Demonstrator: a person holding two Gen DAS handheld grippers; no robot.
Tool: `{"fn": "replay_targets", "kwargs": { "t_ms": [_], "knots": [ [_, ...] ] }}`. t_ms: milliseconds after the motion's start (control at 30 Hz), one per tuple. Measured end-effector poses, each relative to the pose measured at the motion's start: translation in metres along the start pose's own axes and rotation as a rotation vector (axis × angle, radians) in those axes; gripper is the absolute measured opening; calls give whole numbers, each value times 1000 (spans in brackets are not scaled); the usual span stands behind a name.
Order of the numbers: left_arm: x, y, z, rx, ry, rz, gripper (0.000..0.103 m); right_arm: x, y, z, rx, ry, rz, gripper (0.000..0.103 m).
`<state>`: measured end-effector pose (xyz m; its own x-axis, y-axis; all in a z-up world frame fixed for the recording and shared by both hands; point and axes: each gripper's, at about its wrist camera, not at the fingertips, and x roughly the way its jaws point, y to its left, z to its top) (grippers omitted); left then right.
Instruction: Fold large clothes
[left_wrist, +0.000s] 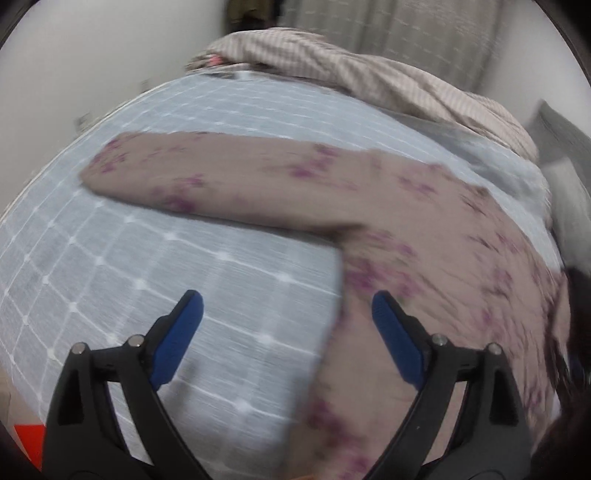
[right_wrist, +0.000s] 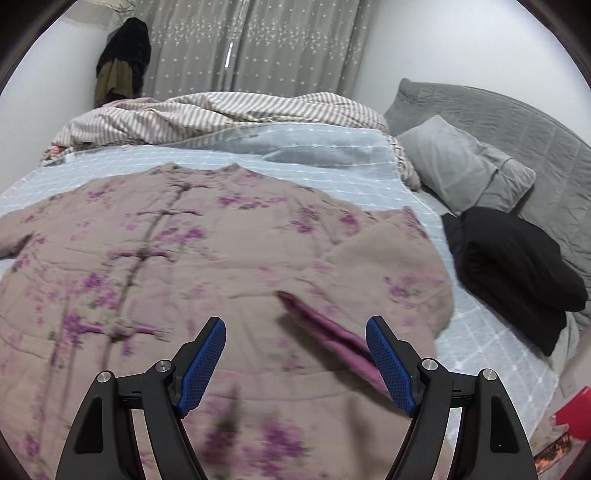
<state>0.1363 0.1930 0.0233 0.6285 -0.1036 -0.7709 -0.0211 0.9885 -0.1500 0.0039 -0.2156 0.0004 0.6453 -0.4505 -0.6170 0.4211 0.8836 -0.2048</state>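
Note:
A large taupe jacket with purple flowers (right_wrist: 207, 266) lies front up on the bed, knot buttons down its middle. Its right sleeve (right_wrist: 373, 251) is folded in over the body, showing a purple lining (right_wrist: 332, 332). In the left wrist view the jacket (left_wrist: 424, 236) lies at the right and its other sleeve (left_wrist: 207, 181) stretches out flat to the left. My left gripper (left_wrist: 288, 306) is open and empty above the jacket's left side edge. My right gripper (right_wrist: 295, 332) is open and empty above the jacket's lower right part.
The bed has a light blue grid-pattern cover (left_wrist: 147, 280). A striped duvet (right_wrist: 221, 114) is bunched at the far side. A folded black garment (right_wrist: 513, 269), a grey pillow (right_wrist: 461, 162) and a grey headboard (right_wrist: 535, 122) are at the right. Curtains (right_wrist: 258, 44) hang behind.

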Motion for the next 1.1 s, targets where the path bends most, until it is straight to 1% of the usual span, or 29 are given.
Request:
{"fn": "replay_targets", "kwargs": {
  "t_ms": [33, 67, 133, 167, 200, 267, 300, 333, 367, 400, 433, 467, 500, 533, 633, 733, 800, 833, 867, 900, 933, 1000, 1100],
  "knots": [
    [-6, -11, -5, 14, -17, -23, 101, 5, -6, 0, 8, 13, -3, 80],
    [-12, -27, -15, 34, -53, -60, 103, 9, -9, -1, 16, 20, -5, 80],
    [-17, -49, -34, 61, -88, -110, 103, 21, -17, -3, 27, 28, -19, 80],
    [-15, -60, -43, 77, -87, -135, 103, 28, -19, -6, 26, 34, -42, 80],
    [-8, -73, -51, 97, -62, -161, 103, 31, -21, -8, 25, 39, -59, 80],
    [5, -88, -57, 119, -10, -176, 103, 47, -29, -14, 38, 67, -100, 80],
    [11, -96, -59, 120, 9, -178, 103, 52, -34, -16, 51, 75, -102, 79],
    [13, -102, -62, 115, 8, -178, 103, 55, -39, -16, 66, 75, -97, 79],
    [15, -107, -64, 107, 2, -181, 103, 57, -43, -17, 75, 74, -87, 76],
    [16, -110, -64, 108, 1, -184, 103, 60, -49, -14, 82, 80, -77, 63],
    [17, -115, -64, 114, 4, -189, 103, 61, -53, -13, 87, 83, -65, 55],
    [16, -121, -66, 119, 5, -191, 103, 63, -62, -9, 98, 85, -33, 38],
    [16, -123, -66, 122, 3, -193, 103, 62, -67, -7, 99, 82, -21, 19],
    [15, -124, -66, 124, -2, -190, 103, 60, -75, -2, 73, 76, -40, 16],
    [14, -122, -68, 131, -15, -180, 103, 44, -101, 13, 23, 20, -86, 13],
    [15, -118, -69, 130, -16, -174, 103, 24, -143, 35, 35, -22, -150, 12],
    [18, -116, -68, 130, -8, -164, 103, 9, -178, 50, 46, -60, -239, 12],
    [20, -115, -68, 129, -5, -159, 103, 0, -202, 61, 52, -82, -310, 12],
    [21, -113, -68, 128, -5, -157, 103, -5, -220, 68, 61, -91, -361, 11],
    [21, -111, -68, 128, -6, -154, 103, -7, -233, 73, 71, -90, -390, 11],
    [22, -110, -68, 129, -6, -151, 103, -11, -259, 84, 94, -89, -440, 11],
    [24, -107, -68, 132, -8, -146, 103, -12, -295, 99, 129, -88, -499, 11],
    [28, -104, -69, 141, -8, -136, 103, -8, -333, 113, 139, -87, -573, 11]
  ]
}}
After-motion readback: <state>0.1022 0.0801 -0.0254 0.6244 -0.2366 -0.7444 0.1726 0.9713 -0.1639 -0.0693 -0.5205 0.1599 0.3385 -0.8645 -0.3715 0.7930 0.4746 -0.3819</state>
